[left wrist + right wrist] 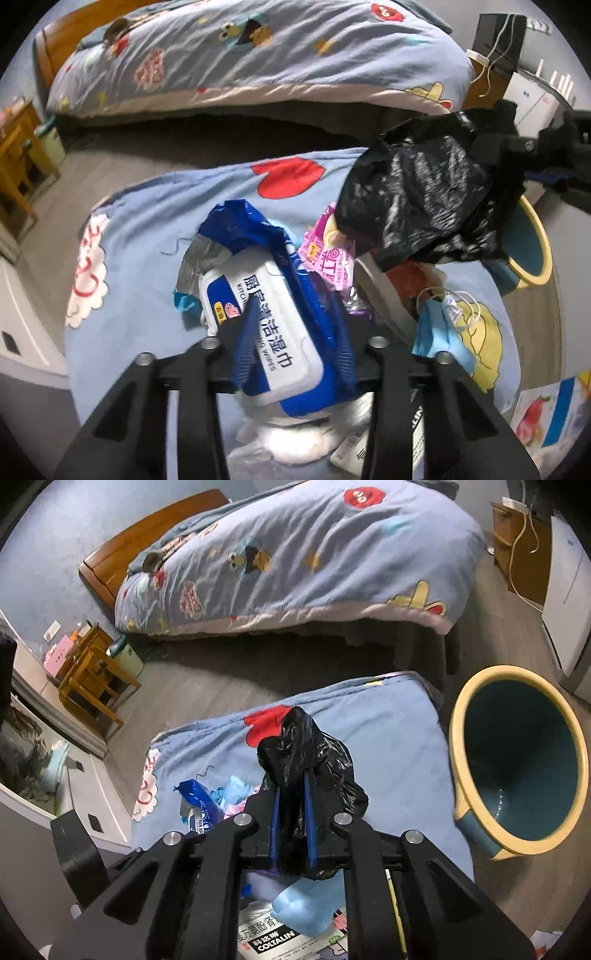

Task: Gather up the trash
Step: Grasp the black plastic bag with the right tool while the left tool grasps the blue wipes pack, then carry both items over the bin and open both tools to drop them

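Note:
My left gripper [295, 314] is shut on a blue and white wet wipes pack [266, 317], which lies over the trash pile on the blue cartoon sheet [147, 229]. My right gripper [291, 779] is shut on a crumpled black plastic bag [310, 749] and holds it above the sheet; the bag also shows at upper right in the left wrist view [424, 199]. A pink wrapper [328, 251], a blue face mask [439, 332] and a medicine box [273, 934] lie among the trash. The wipes pack also shows in the right wrist view [199, 801].
A yellow-rimmed teal bin [517, 760] stands on the floor to the right of the sheet. A bed with a blue cartoon duvet [295, 561] is behind. A wooden stool [92, 675] stands at left, a white appliance [565, 602] at right.

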